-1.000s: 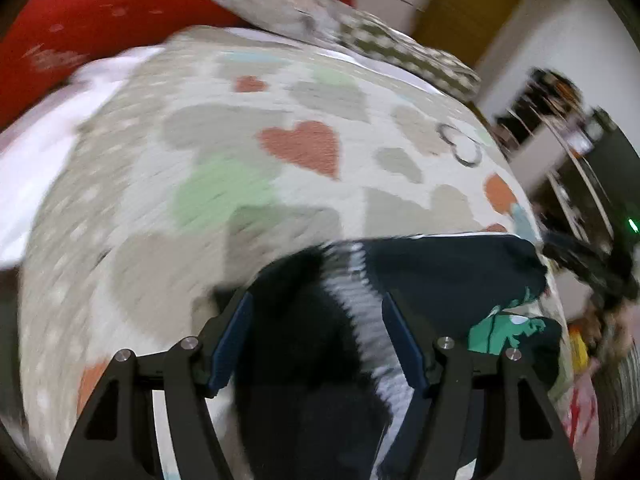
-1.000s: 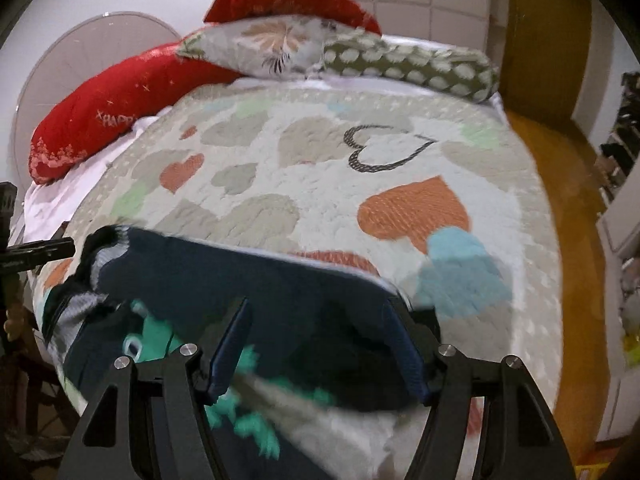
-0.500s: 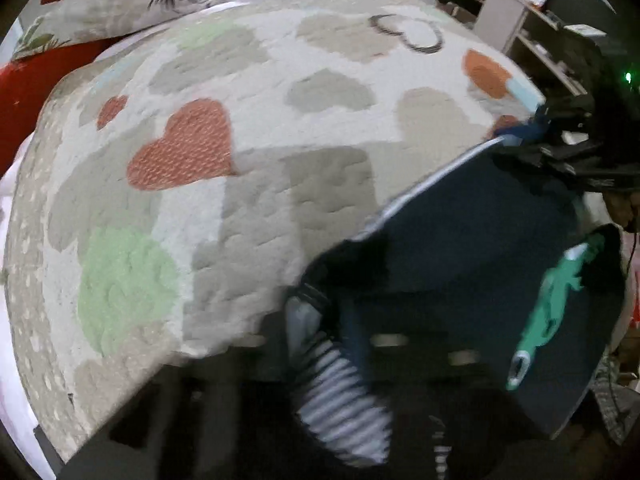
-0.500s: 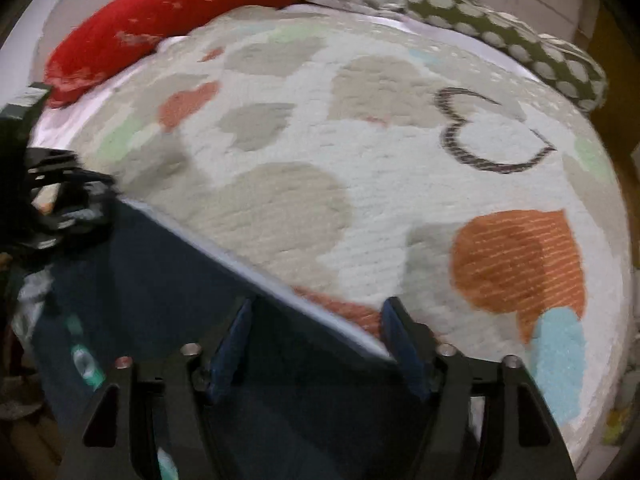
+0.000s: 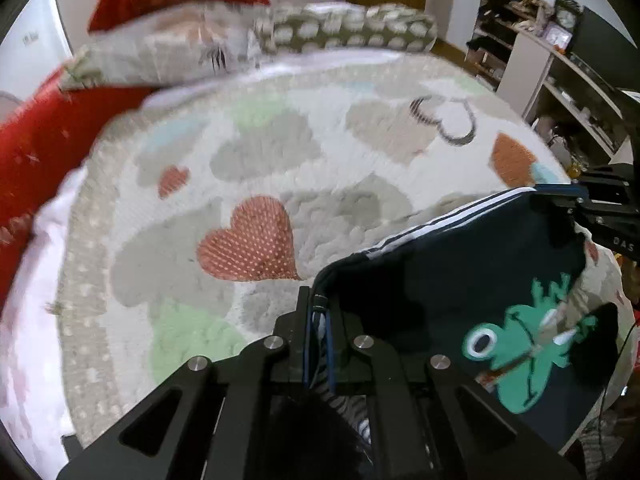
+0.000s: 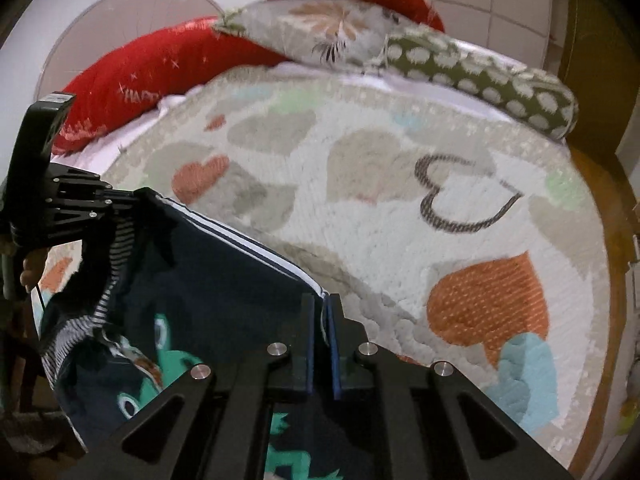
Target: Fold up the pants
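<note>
The navy pants point(image 5: 452, 272) with a green frog print and a white-striped edge hang stretched between my two grippers above the near edge of the bed. My left gripper point(image 5: 319, 312) is shut on one end of the top edge. My right gripper point(image 6: 321, 312) is shut on the other end of the pants point(image 6: 208, 280). Each gripper shows in the other's view: the right one point(image 5: 576, 200) at the right edge, the left one point(image 6: 116, 208) at the left. The lower part of the pants hangs down out of sight.
The bed is covered by a heart-patterned quilt point(image 5: 280, 168) point(image 6: 400, 208). Red pillows point(image 6: 160, 76), a floral pillow point(image 6: 320, 36) and a green spotted bolster point(image 6: 480, 76) lie at the head. Shelves point(image 5: 560, 64) stand beyond the bed's right side.
Both grippers have closed on the pants' top edge and lifted it, so the pants now hang taut between them above the quilt. Both cameras have tilted up toward the pillows.
</note>
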A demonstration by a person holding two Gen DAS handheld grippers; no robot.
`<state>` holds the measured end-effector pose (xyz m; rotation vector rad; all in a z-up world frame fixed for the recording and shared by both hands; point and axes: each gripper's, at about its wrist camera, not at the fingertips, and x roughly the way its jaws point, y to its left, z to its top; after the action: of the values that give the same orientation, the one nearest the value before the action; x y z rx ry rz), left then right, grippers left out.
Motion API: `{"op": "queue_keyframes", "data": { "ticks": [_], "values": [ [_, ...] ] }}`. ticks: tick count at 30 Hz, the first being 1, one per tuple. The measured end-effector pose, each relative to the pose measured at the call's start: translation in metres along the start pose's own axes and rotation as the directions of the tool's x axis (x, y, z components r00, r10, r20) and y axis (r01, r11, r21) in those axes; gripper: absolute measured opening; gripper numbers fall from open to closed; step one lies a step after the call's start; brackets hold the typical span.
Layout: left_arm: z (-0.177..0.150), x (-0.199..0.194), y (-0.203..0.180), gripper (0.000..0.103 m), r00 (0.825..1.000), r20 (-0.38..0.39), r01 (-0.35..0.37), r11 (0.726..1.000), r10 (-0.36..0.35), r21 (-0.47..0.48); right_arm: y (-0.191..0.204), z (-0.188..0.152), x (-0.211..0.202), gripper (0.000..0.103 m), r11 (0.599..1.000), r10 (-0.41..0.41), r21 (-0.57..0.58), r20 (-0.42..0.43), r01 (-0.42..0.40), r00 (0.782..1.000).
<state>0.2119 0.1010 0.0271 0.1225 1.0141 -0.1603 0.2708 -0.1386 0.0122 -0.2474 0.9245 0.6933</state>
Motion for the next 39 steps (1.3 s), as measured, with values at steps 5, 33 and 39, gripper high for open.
{"op": "queue_keyframes", "data": {
  "ticks": [5,33,39],
  "values": [
    [-0.036,-0.057,-0.020,0.005,0.995,0.098,0.001,1.000,-0.004,0.023,0.020,-0.014,-0.043,0.007,1.000,-0.015,-0.017,0.055,0.016,0.998],
    [-0.237,-0.132,-0.068,0.044,0.983,0.128,-0.099,0.969,0.131,-0.227,0.036,-0.241,-0.136,0.078,0.914,-0.086,0.406,0.206,-0.005,0.975],
    [-0.234,-0.139,-0.056,0.046,0.982,0.179,0.010,0.937,0.057,-0.350,-0.003,-0.223,-0.098,0.085,0.824,0.024,0.554,0.177,-0.120,0.984]
  ]
}}
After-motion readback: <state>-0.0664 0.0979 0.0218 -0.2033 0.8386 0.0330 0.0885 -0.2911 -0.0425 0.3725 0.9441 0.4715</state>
